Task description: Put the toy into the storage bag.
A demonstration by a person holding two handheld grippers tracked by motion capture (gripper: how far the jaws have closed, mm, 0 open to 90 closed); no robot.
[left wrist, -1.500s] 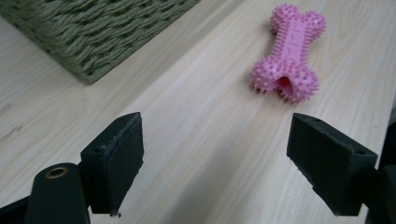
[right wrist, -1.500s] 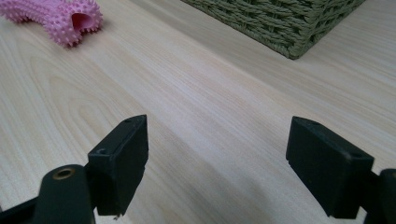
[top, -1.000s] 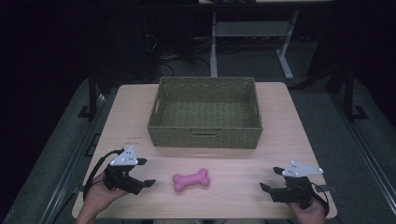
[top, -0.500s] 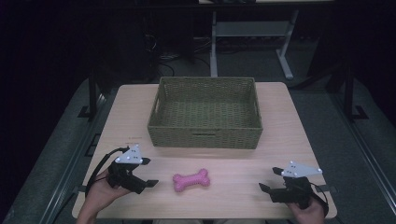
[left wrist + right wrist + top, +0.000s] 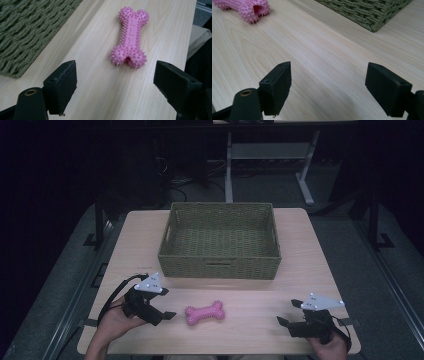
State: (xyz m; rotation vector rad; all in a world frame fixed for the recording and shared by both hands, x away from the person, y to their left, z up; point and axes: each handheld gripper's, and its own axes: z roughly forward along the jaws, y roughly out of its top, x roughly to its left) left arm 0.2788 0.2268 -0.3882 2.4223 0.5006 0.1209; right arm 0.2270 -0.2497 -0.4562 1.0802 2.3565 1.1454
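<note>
A pink spiky bone toy (image 5: 204, 313) lies flat on the wooden table, in front of the green woven basket (image 5: 220, 268). My left gripper (image 5: 169, 315) sits just left of the bone, open, jaws pointing at it. In the left gripper view the bone (image 5: 130, 37) lies a short way ahead of the gripper (image 5: 113, 83), nothing between its jaws. Near the table's front right corner my right gripper (image 5: 282, 321) rests open. In the right gripper view the bone's end (image 5: 244, 8) is at upper left, far from the empty gripper (image 5: 327, 83).
The basket's inside (image 5: 222, 239) holds nothing. Its corner (image 5: 374, 15) shows at the top of the right gripper view, and its wall (image 5: 27, 30) at the left of the left gripper view. The table's front edge (image 5: 220, 353) is close behind both hands.
My left gripper has moved right and slightly forward, closer to the pink bone. The right gripper and the bone have stayed where they were.
</note>
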